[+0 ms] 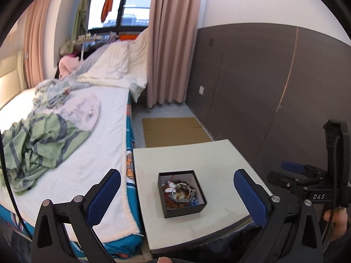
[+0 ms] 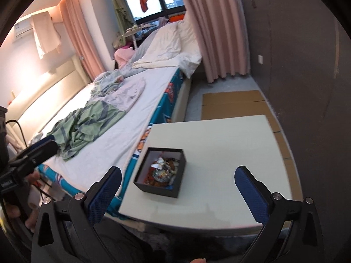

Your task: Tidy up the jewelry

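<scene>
A small black open box stands on a pale table. It holds a heap of jewelry: silver butterfly pieces, a bangle, brown beads. The box also shows in the right wrist view, with the jewelry inside. My left gripper is open and empty, held above and short of the box. My right gripper is open and empty, also above the table's near side. The right gripper shows at the right edge of the left wrist view; the left gripper shows at the left edge of the right wrist view.
A bed with crumpled green and white bedding lies left of the table. Flat cardboard lies on the floor beyond the table. A dark wall panel runs along the right. Pink curtains hang at the back.
</scene>
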{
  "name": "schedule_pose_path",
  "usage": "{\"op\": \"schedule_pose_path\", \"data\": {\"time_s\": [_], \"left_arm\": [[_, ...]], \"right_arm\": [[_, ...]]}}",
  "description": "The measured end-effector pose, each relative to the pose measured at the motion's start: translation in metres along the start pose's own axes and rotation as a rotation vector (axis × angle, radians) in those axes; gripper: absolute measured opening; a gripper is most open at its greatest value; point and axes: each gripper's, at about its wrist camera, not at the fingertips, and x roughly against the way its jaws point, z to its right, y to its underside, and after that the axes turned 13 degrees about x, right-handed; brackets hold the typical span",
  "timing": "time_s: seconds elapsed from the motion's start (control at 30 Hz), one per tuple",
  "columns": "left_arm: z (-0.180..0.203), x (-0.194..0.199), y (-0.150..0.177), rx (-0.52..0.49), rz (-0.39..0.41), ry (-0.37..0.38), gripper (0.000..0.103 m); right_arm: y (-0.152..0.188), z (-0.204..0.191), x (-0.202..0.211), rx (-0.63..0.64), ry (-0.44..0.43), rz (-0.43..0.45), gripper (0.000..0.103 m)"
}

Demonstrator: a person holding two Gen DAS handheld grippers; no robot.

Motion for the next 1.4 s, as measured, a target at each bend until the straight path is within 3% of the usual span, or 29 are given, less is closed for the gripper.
{"op": "schedule_pose_path", "data": {"time_s": [0.13, 0.5, 0.9, 1.4], "left_arm": [[0.009, 0.011, 0.006, -0.006, 0.025, -0.001, 0.102], [0.025, 0.04, 0.031, -0.021, 0.098, -0.029, 0.103], [0.021, 0.031, 0.061, -0.027, 0.148, -0.082, 0.103], [0.022, 0.016, 0.071, -0.043, 0.139, -0.112, 0.102]], "right_arm": [[0.014, 0.007, 0.026, 0.002, 0.052, 0.031, 0.103], [0.043, 0.017, 0.067, -0.02, 0.083, 0.095, 0.103], [0.069, 0.014, 0.062, 0.004, 0.106, 0.073, 0.103], [0.072, 0.01, 0.061, 0.033, 0.138, 0.1, 0.103]]}}
